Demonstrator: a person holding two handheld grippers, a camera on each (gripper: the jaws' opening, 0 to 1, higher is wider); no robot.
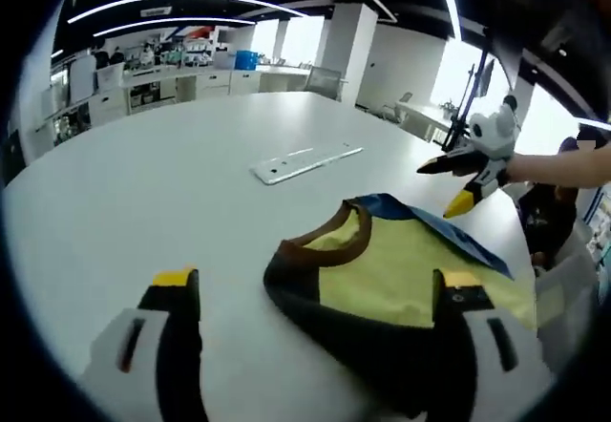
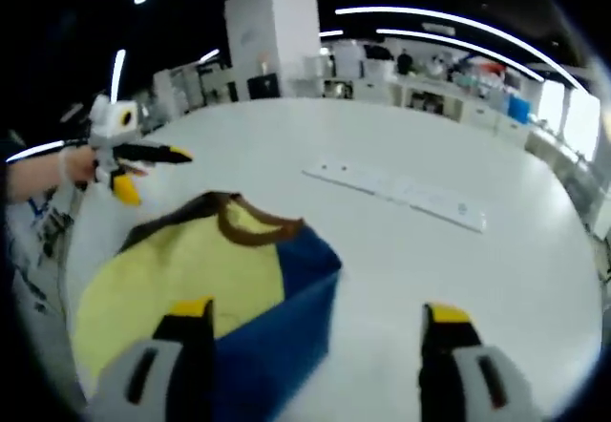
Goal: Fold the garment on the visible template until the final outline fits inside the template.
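A yellow garment [image 1: 382, 269] with a brown collar and dark edges lies folded on the white table [image 1: 143, 183]. A blue template [image 1: 458, 236] peeks out from under its far side. My left gripper [image 1: 317, 284] is open, its jaws wide apart just in front of the garment, the right jaw over the dark hem. The right gripper [image 1: 437, 190] hangs in a hand beyond the garment, above the table. In the right gripper view the garment [image 2: 181, 269] lies beside a blue panel [image 2: 286, 298]. My right gripper [image 2: 320, 315] is open and holds nothing. The left gripper [image 2: 158, 176] hovers at the far left.
A long white strip [image 1: 305, 162] lies flat on the table beyond the garment, also seen as the strip [image 2: 401, 193] in the right gripper view. Desks, shelves and a white pillar [image 2: 277, 31] stand far behind the round table.
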